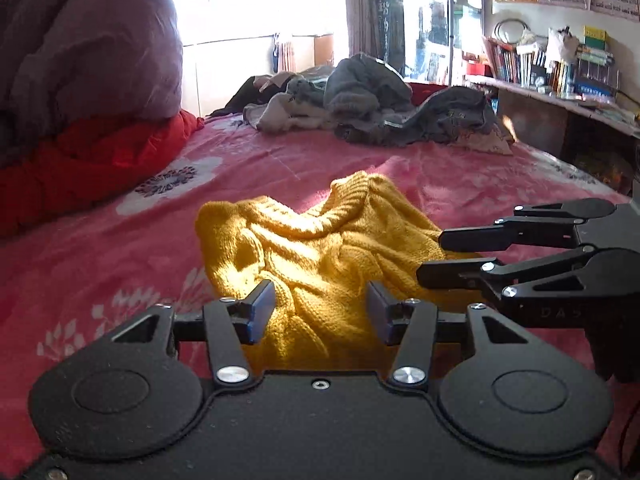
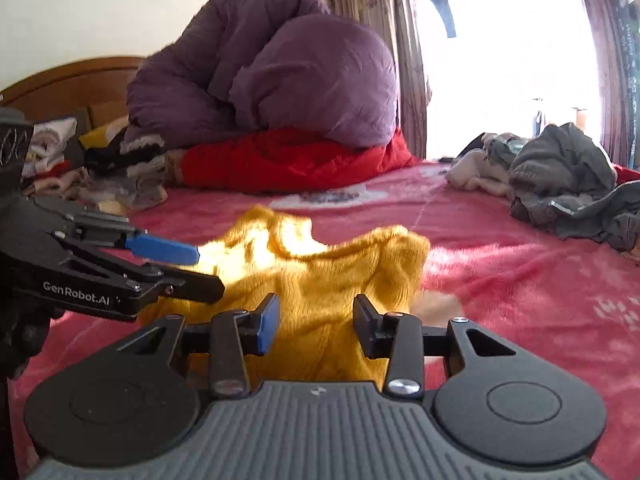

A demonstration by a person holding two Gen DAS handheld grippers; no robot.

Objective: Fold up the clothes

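Left wrist view
Left gripper (image 1: 321, 312): fingers spread, nothing pinched, over near edge of sweater.
Sweater (image 1: 320, 240): yellow knit, crumpled on pink bedspread (image 1: 100, 248), mid-bed.
Right gripper (image 1: 448, 256): at right, fingers apart, tips at sweater's edge.
Clothes pile (image 1: 372, 100): grey, far side.

Right wrist view
Right gripper (image 2: 316, 326): fingers spread, empty, sweater (image 2: 320, 280) just ahead.
Left gripper (image 2: 204, 268): from left, fingers apart over sweater.
Duvet (image 2: 280, 80): purple, on red quilt (image 2: 296, 160), behind.

Sweater (image 1: 320, 256): on bed (image 1: 100, 272), before both grippers
Duvet (image 1: 92, 60): behind-left, atop a quilt (image 1: 80, 168)
Clothes pile (image 1: 372, 100): behind sweater, far side
Shelf (image 1: 560, 88): right of bed
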